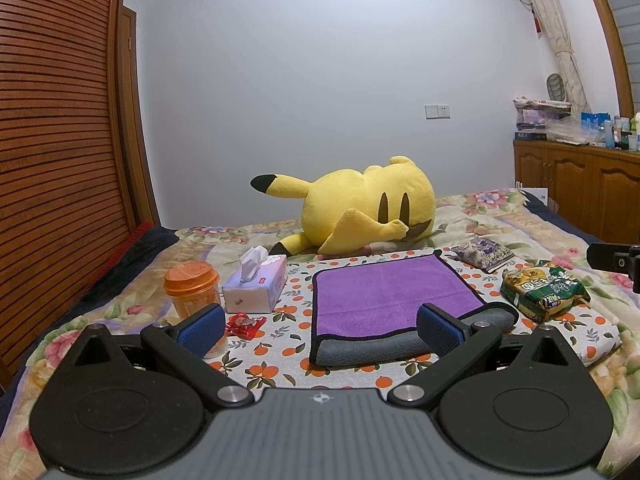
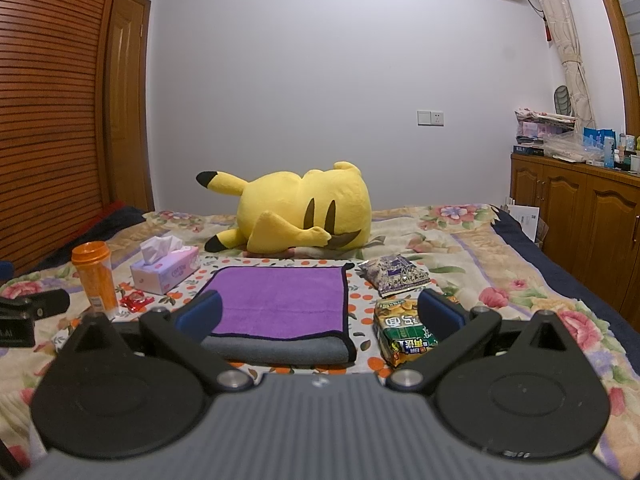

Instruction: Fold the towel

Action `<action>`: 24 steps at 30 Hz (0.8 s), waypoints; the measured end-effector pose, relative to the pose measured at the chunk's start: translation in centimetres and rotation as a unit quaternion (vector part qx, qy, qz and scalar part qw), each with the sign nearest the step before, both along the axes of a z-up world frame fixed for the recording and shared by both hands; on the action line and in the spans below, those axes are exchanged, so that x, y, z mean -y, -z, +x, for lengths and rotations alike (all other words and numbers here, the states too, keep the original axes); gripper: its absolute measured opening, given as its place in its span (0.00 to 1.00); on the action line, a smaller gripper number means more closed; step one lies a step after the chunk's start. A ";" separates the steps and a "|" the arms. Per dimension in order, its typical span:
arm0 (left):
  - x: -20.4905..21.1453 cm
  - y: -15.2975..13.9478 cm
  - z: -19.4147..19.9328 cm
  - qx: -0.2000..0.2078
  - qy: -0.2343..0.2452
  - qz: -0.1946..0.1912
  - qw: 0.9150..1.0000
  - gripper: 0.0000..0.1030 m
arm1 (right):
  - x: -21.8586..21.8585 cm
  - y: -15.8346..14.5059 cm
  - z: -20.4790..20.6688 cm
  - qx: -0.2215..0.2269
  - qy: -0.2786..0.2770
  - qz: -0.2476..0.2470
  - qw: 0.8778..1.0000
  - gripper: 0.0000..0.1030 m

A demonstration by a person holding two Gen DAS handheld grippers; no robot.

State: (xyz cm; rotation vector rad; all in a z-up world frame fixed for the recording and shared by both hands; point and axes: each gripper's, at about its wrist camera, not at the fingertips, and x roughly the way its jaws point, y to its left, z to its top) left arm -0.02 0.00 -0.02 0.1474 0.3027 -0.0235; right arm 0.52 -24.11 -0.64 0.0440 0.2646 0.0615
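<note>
A purple towel (image 1: 384,292) with a grey underside and black trim lies folded flat on the orange-print cloth (image 1: 280,328) on the bed. It also shows in the right wrist view (image 2: 280,300). My left gripper (image 1: 320,330) is open and empty, held just in front of the towel's near grey folded edge. My right gripper (image 2: 320,316) is open and empty, in front of the towel's near right corner. Each gripper's body shows at the edge of the other view.
A yellow plush toy (image 1: 360,208) lies behind the towel. An orange cup (image 1: 192,288), a tissue box (image 1: 256,284) and a red wrapper (image 1: 244,324) sit to the left. A green snack bag (image 1: 540,292) and a purple packet (image 1: 482,254) sit to the right.
</note>
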 end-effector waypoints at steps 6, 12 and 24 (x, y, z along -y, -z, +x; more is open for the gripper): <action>0.0 0.0 0.0 0.000 0.000 0.000 1.000 1.00 | 0.0 0.0 0.0 0.000 0.000 0.000 1.000 1.00; -0.1 0.0 0.0 -0.001 0.001 0.001 1.000 1.00 | -0.3 -0.2 0.1 0.002 0.001 0.000 1.000 1.00; -0.2 0.1 0.6 -0.013 0.006 0.004 1.000 1.00 | -0.5 -0.3 0.2 -0.003 -0.001 -0.006 1.000 1.00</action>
